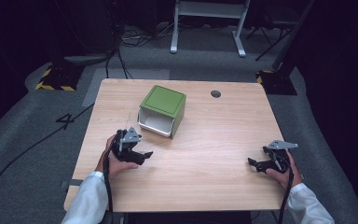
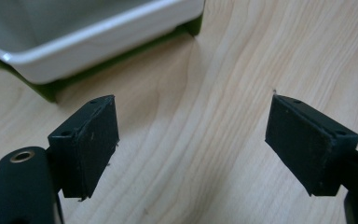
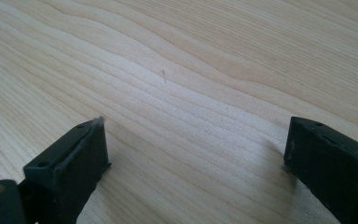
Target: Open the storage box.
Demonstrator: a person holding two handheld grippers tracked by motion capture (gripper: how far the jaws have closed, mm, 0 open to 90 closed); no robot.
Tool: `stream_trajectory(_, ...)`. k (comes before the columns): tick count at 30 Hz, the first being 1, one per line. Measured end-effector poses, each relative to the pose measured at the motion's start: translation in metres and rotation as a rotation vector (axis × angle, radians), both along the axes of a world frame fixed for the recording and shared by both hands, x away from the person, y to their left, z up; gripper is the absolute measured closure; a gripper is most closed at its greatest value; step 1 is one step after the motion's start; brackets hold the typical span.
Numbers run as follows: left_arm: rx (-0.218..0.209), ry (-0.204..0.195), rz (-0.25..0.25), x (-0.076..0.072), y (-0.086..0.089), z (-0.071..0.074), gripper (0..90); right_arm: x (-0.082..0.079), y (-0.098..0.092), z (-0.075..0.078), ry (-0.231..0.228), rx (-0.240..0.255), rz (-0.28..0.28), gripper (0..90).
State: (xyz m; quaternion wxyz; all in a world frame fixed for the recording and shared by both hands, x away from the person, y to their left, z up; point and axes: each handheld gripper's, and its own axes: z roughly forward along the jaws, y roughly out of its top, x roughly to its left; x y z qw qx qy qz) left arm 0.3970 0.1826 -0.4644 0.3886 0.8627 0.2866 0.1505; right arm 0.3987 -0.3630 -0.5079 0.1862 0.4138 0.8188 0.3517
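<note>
A green box (image 1: 163,101) lies on the wooden table (image 1: 214,135), its white inner drawer (image 1: 154,123) facing the person. My left gripper (image 1: 144,155) sits just in front of that box, held in a hand with a white sleeve. In the left gripper view the jaws stand open around bare wood (image 2: 192,100), with the white drawer rim (image 2: 98,32) and a green edge (image 2: 51,91) beyond them. My right gripper (image 1: 254,163) rests near the table's right front, far from the box. Its jaws are open over bare wood (image 3: 198,122).
A small dark round hole (image 1: 216,94) marks the table's far side, right of the box. Grey carpet with cables, a white frame (image 1: 209,18) and yellow-black striped bases (image 1: 56,84) surround the table.
</note>
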Motion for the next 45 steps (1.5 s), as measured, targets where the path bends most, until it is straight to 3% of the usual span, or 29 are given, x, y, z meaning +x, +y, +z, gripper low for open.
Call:
stream_trajectory(6,-0.028,-0.038,-0.022,0.005,-0.009,0.013,16.9,0.000,0.000,0.000,0.001,-0.001,0.001,6.1)
stream_trajectory(14,-0.037,-0.056,-0.056,0.014,-0.021,0.020,16.8,0.000,0.000,0.000,0.001,-0.001,0.001,6.1)
stream_trajectory(25,-0.036,-0.043,-0.085,0.031,-0.042,0.020,16.3,0.000,0.000,0.000,0.001,-0.001,0.001,6.1)
stream_trajectory(29,-0.024,-0.013,-0.104,0.036,-0.050,0.016,16.4,0.000,0.000,0.000,0.001,-0.001,0.002,6.1)
stream_trajectory(40,-0.020,0.012,-0.119,0.045,-0.055,0.008,18.7,0.000,0.000,0.000,0.001,-0.001,0.002,6.1)
stream_trajectory(45,-0.038,0.015,-0.123,0.045,-0.050,0.009,25.5,0.000,0.000,0.000,0.000,-0.001,0.003,6.0)
